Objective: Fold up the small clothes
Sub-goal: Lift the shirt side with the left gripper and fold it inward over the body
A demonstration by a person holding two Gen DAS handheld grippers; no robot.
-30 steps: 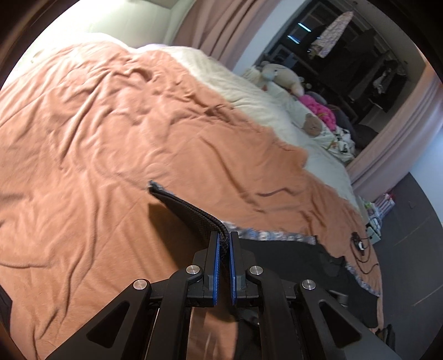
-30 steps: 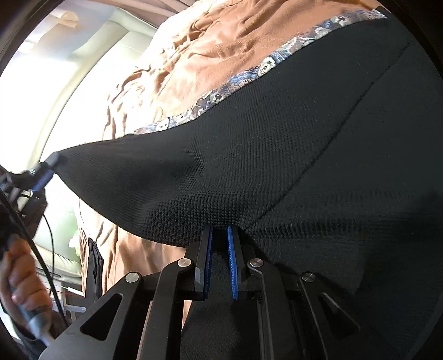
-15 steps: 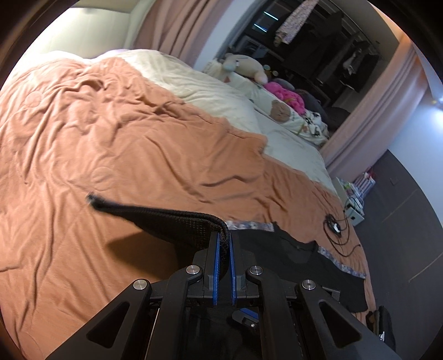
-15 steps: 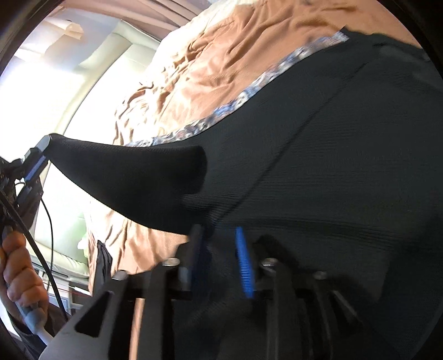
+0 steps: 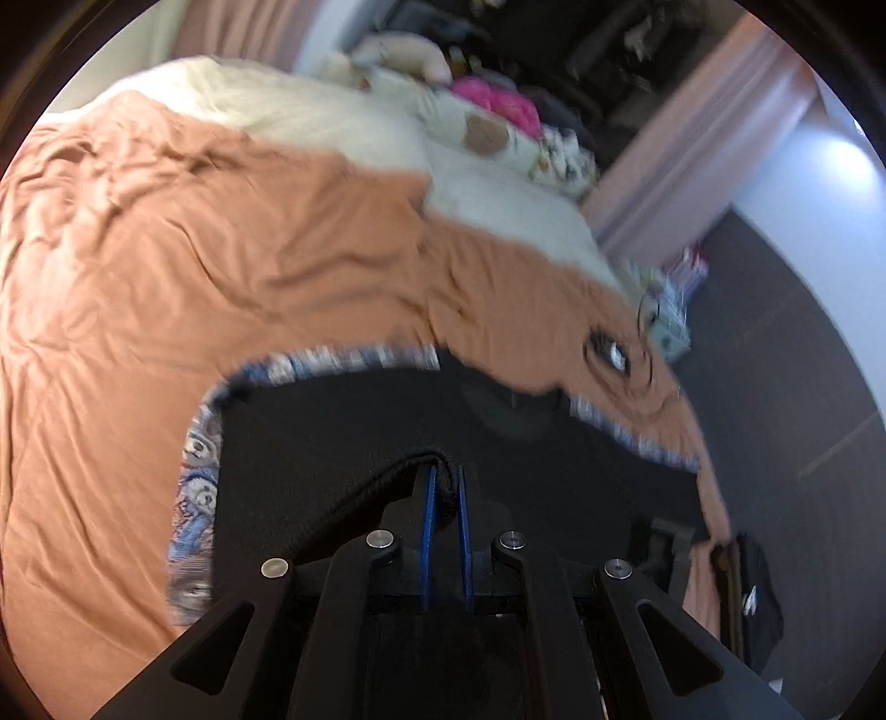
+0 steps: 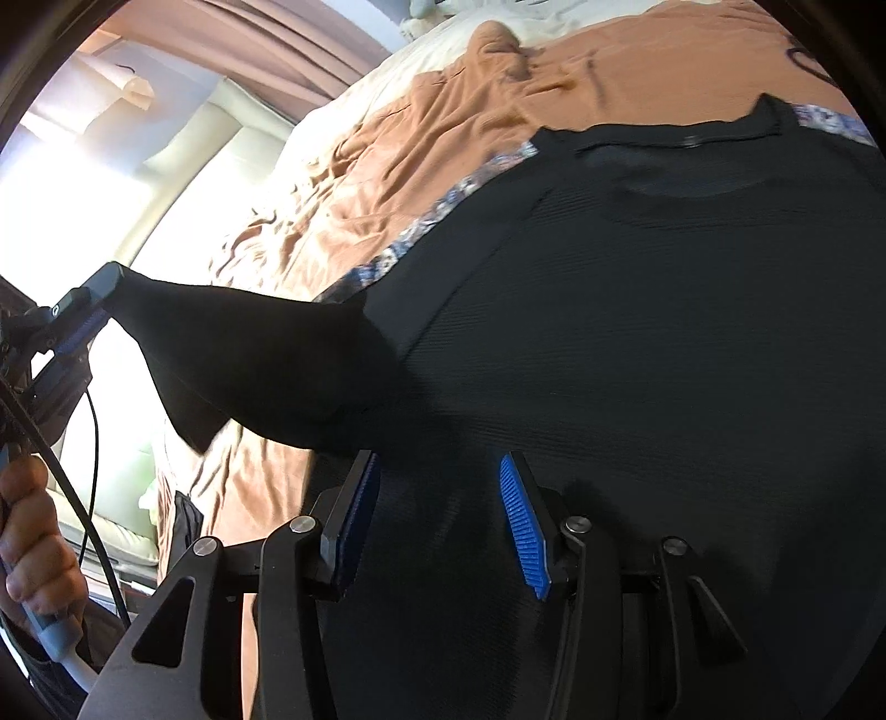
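A black knit shirt (image 5: pixel 387 421) lies spread on a blue-and-white printed cloth (image 5: pixel 194 476) on the orange bed cover (image 5: pixel 221 249). My left gripper (image 5: pixel 446 482) is shut on the shirt's sleeve hem and holds it lifted over the shirt's body. In the right wrist view the left gripper (image 6: pixel 83 315) appears at the far left, with the sleeve (image 6: pixel 249 354) stretched from it. My right gripper (image 6: pixel 437 465) hovers over the shirt (image 6: pixel 637 360). Its jaws are opening and its blue pads (image 6: pixel 523 526) stand apart without pressing on the cloth.
Stuffed toys (image 5: pixel 410 50) and a pink item (image 5: pixel 498 102) lie at the bed's far end on cream bedding (image 5: pixel 332 122). A black cable (image 5: pixel 614 354) rests near the bed's right edge, beside the dark floor (image 5: pixel 786 360). A hand (image 6: pixel 27 543) grips the left gripper's handle.
The right gripper has let go of the shirt, opened and drawn back. The left gripper has carried the sleeve across, over the shirt's body.
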